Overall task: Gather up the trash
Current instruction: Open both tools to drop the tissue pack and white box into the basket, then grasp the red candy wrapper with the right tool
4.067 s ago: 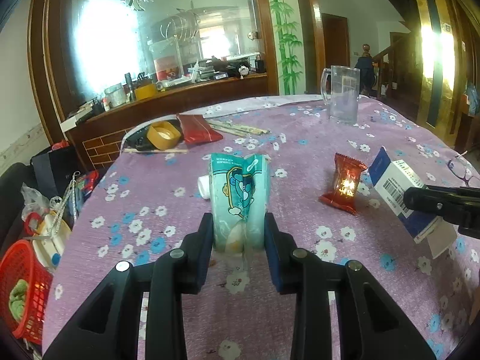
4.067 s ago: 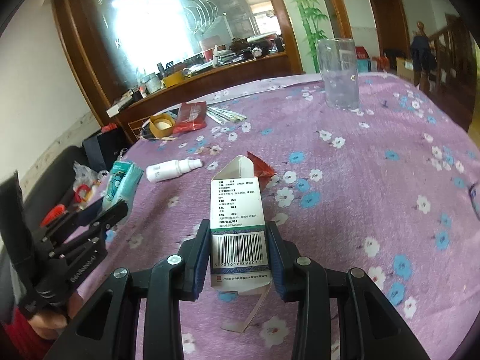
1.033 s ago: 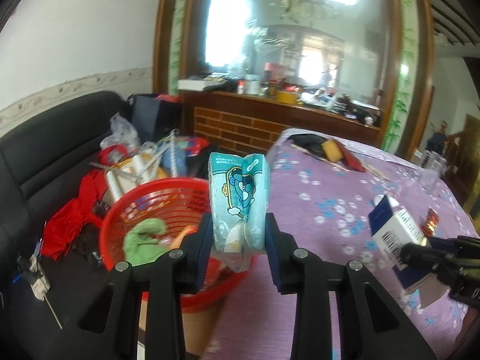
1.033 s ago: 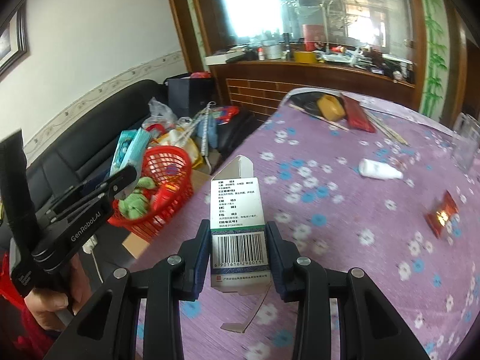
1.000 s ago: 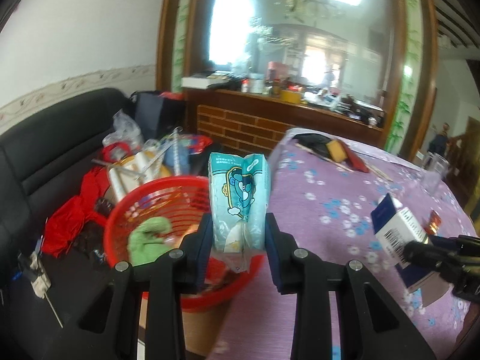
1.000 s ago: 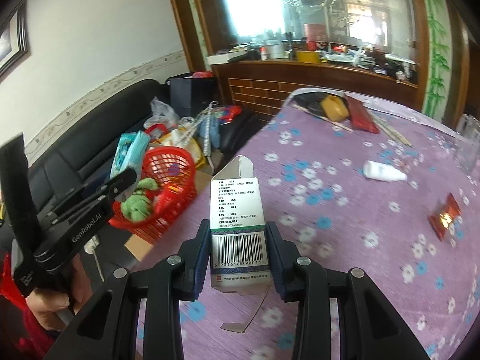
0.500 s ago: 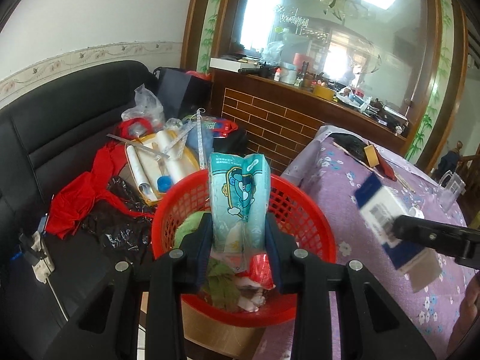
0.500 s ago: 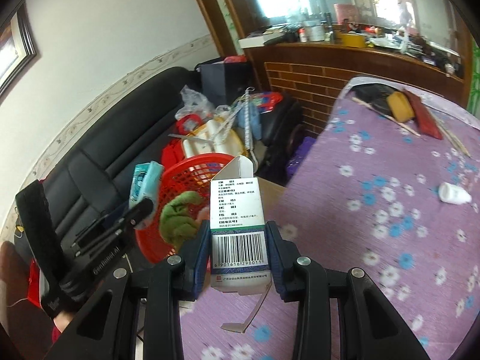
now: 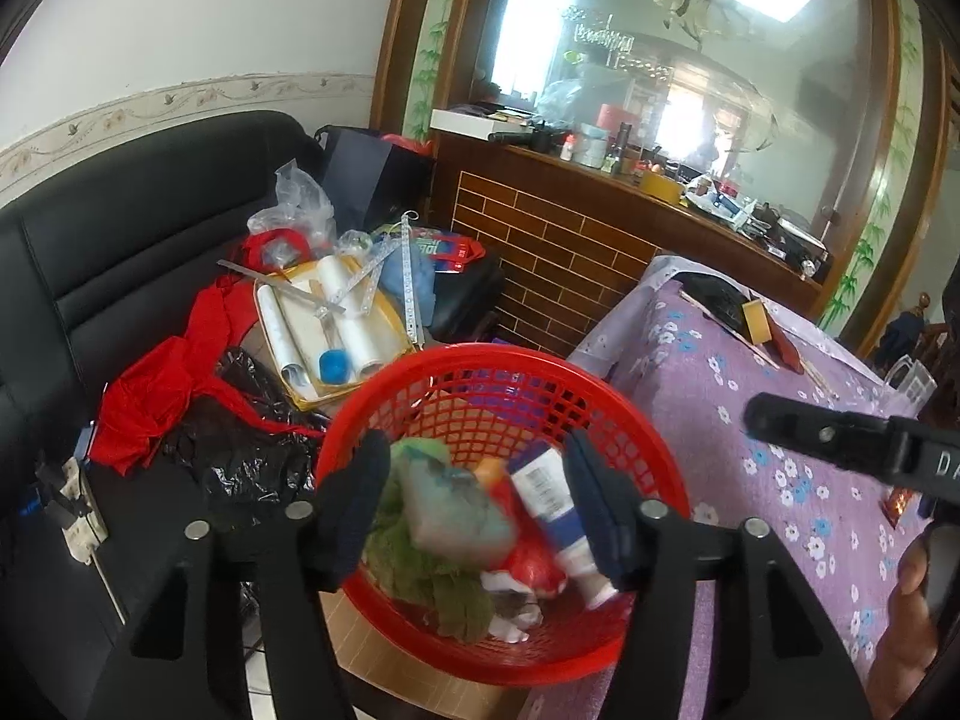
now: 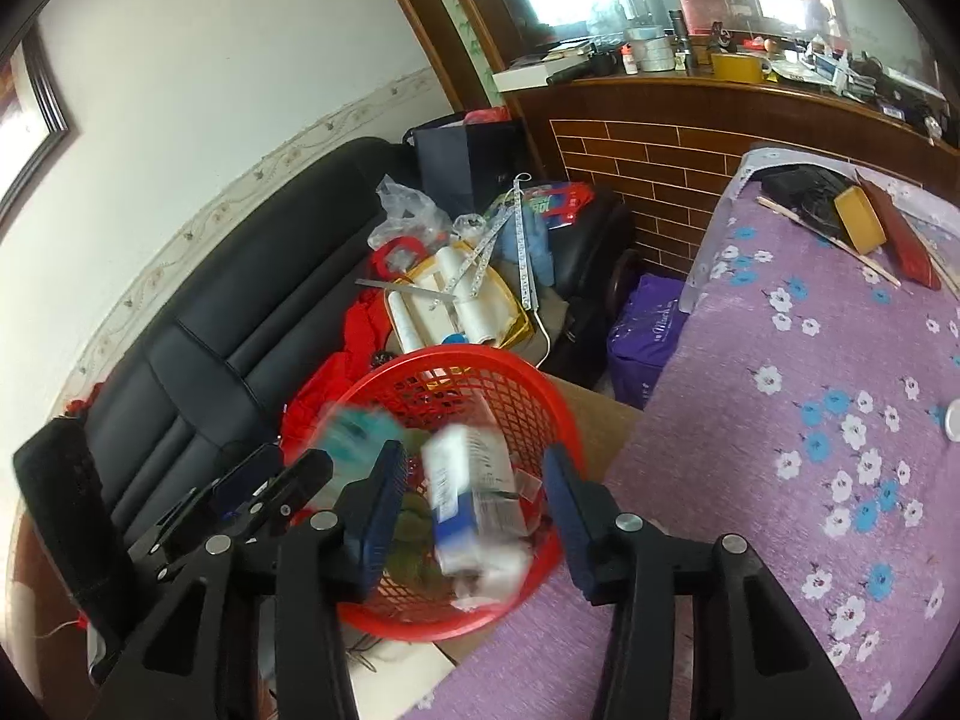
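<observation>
- Right now both grippers hang over the red mesh basket [image 9: 606, 396], which sits on a cardboard box [image 10: 594, 414] between the black sofa [image 9: 120, 222] and the table with the purple flowered cloth [image 10: 840, 480].
- Left gripper [image 9: 474, 504]: its jaws have just been opening and stand apart with nothing pressed between the pads; the teal tissue pack [image 9: 456, 510], blurred, sits loose between them above the basket's contents.
- Right gripper [image 10: 468, 516]: its jaws have likewise just been opening, and the white and blue medicine box [image 10: 474, 498], blurred and tilted, is free of both pads over the basket.
- Inside the basket lie a green cloth [image 9: 444, 588], something red and bits of white paper.
- Out on the table, a red wrapper [image 9: 898, 503] lies near the right gripper's arm in the left wrist view.
</observation>
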